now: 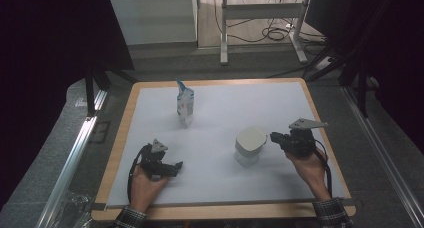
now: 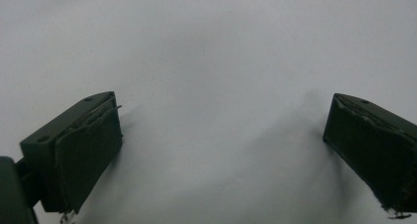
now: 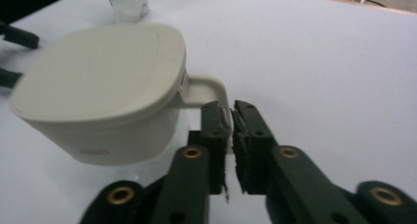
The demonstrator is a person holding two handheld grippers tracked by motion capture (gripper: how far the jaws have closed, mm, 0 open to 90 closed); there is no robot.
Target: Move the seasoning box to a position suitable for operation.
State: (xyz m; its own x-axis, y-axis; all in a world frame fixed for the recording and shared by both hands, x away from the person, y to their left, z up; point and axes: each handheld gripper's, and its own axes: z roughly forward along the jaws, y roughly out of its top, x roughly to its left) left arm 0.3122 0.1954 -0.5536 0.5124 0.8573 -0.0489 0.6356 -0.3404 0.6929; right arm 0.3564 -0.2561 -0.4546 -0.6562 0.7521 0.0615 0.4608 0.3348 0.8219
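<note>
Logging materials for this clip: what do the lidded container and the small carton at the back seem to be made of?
The container's lid and loop handle look like matte cream plastic: smooth moulded edges, no shine. Its lower body seems clear plastic, though that is hard to confirm. The carton looks like printed coated paperboard, with a folded gable top. The right gripper is closed on the handle.

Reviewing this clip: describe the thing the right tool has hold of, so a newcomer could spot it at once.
On the white table, look right of centre, near the front edge. There stands a squat cream jug with a rounded square lid, its loop handle pinched by the right tool. The only other thing, a tall blue-and-white carton, stands farther back.
</note>
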